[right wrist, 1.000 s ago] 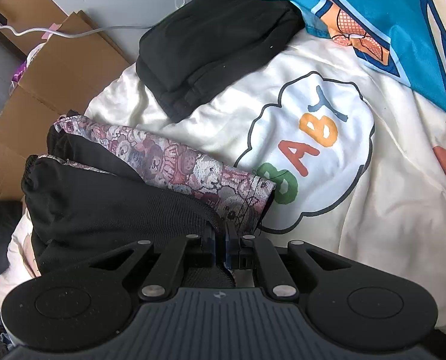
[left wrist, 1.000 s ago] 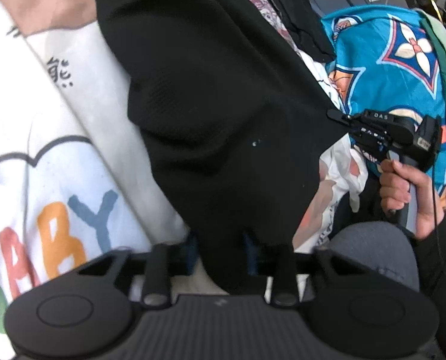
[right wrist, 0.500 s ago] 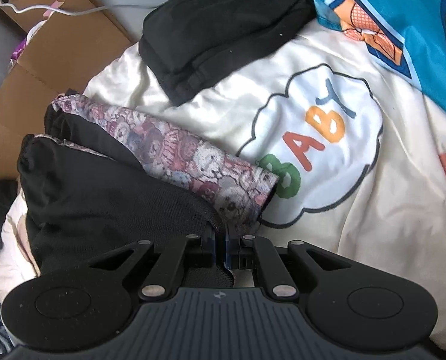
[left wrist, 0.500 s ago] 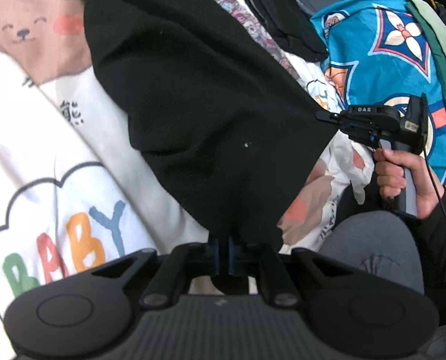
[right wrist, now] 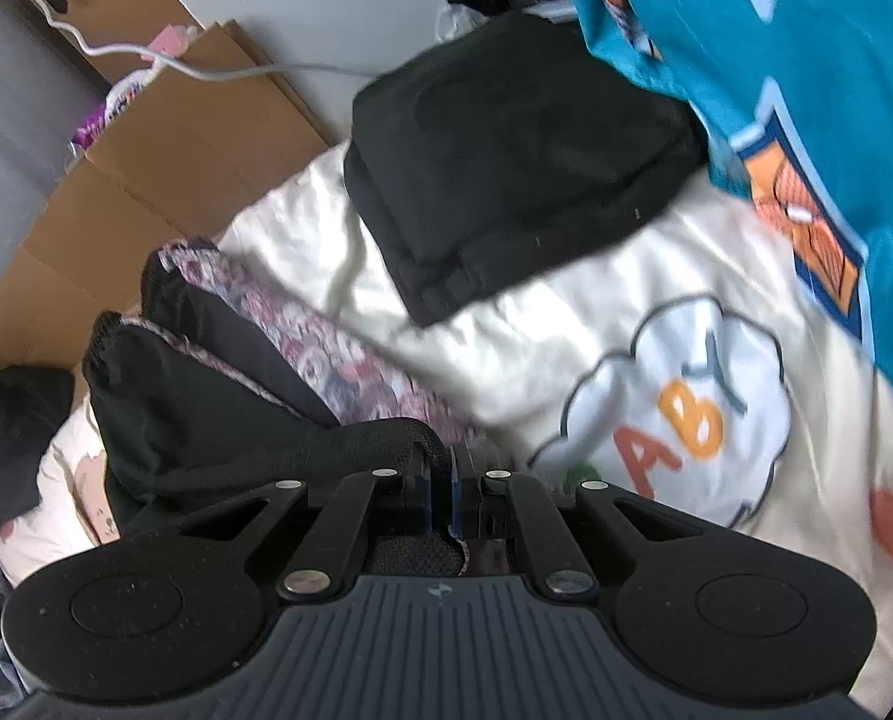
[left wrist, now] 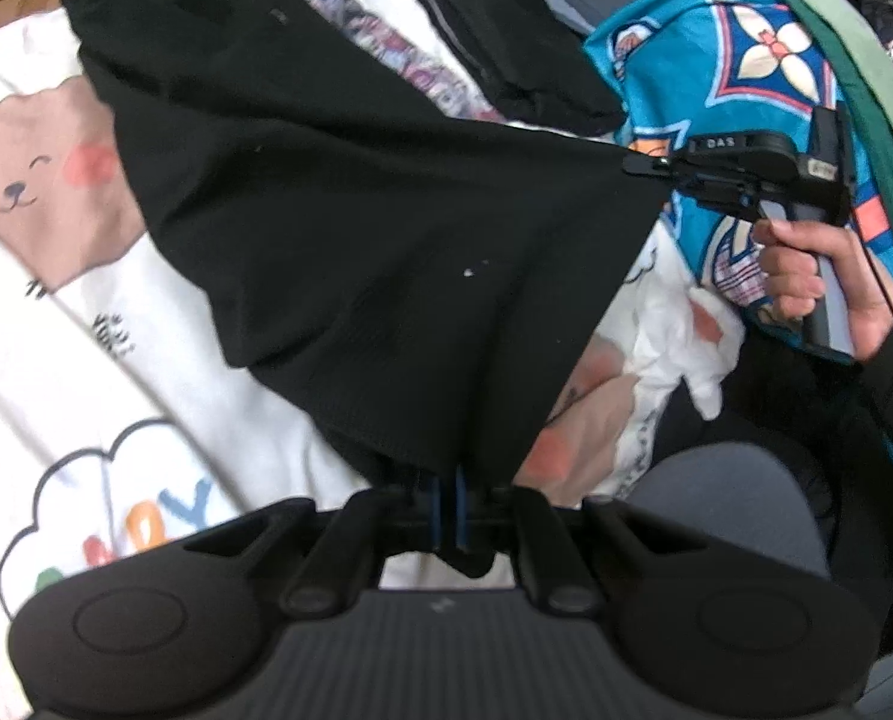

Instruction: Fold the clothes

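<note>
Showing only leftward: right gripper [left wrist: 647, 167] pinching black garment [left wrist: 350, 228].

Soft, even indoor light with no glare; both fisheye views bend at the edges and show motion blur.

Two close downward wrist views over each claw, sharing the black garment [left wrist: 356, 228] on the white quilt [right wrist: 506, 324].

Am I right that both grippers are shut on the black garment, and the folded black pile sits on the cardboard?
Not quite. The folded black pile sits on the white blanket, beside the cardboard, per the right wrist view. Both grippers do pinch the black garment.
</note>
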The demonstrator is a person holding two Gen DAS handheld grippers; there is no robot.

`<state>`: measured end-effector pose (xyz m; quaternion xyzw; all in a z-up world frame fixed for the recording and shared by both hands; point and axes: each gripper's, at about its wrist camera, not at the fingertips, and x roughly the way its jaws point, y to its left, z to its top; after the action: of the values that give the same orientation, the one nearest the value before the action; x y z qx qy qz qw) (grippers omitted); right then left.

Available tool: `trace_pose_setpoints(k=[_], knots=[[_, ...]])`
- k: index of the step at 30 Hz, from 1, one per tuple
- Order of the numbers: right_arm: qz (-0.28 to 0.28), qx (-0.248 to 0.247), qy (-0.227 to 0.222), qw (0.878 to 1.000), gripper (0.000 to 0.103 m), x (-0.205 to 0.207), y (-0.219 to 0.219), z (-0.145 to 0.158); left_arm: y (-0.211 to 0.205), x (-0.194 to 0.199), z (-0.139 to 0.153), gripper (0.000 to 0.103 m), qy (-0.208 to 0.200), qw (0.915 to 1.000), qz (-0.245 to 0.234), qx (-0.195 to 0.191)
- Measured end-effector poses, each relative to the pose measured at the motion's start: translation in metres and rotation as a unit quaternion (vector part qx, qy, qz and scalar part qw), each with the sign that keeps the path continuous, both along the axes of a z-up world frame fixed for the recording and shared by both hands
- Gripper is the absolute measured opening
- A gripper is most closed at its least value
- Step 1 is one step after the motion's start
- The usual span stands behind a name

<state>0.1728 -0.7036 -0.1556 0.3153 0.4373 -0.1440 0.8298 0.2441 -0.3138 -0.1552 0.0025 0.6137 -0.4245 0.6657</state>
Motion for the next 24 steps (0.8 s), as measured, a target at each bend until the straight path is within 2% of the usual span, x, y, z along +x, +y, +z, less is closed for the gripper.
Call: trace_pose_setpoints(k=[5, 9, 15, 17, 20, 24], knots=[[-0.004, 0.003, -0.011, 1.0, 0.004, 0.004, -0.019, 0.003, -0.013, -0.001, -0.005, 0.005, 0.004, 0.9999, -0.006, -0.013], [-0.017, 0.016, 0.008, 1.0, 0.004, 0.001, -0.027, -0.022, -0.022, -0.002, -0.024, 0.005, 0.023, 0.9997, -0.005, -0.011], [-0.03, 0.037, 0.036, 0.998, 0.004, -0.007, -0.025, -0.071, -0.027, -0.01, -0.062, 0.005, 0.02, 0.9989, -0.027, 0.034], [-0.032, 0.042, 0.042, 0.998, 0.004, -0.011, -0.023, -0.084, -0.024, -0.011, -0.072, 0.004, 0.031, 0.9986, -0.024, 0.036], [-0.031, 0.046, 0.042, 0.998, 0.004, -0.017, -0.021, -0.095, -0.018, -0.01, -0.076, 0.004, 0.039, 0.9988, -0.016, 0.026], [-0.042, 0.056, 0.039, 0.997, 0.004, -0.018, -0.022, -0.091, -0.012, -0.009, -0.074, 0.005, 0.051, 0.9986, -0.005, 0.006]])
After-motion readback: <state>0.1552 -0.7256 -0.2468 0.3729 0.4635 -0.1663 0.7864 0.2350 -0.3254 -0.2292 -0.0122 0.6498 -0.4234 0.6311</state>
